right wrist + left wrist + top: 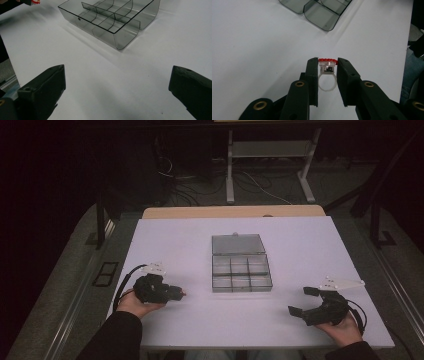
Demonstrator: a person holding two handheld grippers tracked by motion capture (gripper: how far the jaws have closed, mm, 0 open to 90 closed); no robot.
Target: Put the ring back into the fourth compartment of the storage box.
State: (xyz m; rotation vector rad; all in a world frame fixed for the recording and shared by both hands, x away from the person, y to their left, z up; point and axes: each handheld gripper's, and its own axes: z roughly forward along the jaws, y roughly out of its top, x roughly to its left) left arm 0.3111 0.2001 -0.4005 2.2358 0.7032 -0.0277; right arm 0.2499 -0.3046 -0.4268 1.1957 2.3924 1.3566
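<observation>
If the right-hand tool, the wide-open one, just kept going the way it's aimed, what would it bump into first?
Probably the clear compartment box: in the right gripper view it lies ahead of the right tool, with bare white table between. Depth is hard to judge.

Both grippers are matte black: the left gripper (172, 292) and right gripper (303, 301) each carry a pale three-cornered plate, brass-ringed screw holes and a trailing black cable. Sleeves are dark.

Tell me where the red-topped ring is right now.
The ring is clamped in the left gripper, at the left of the high view, just above the white table and left of the open compartment box.
</observation>
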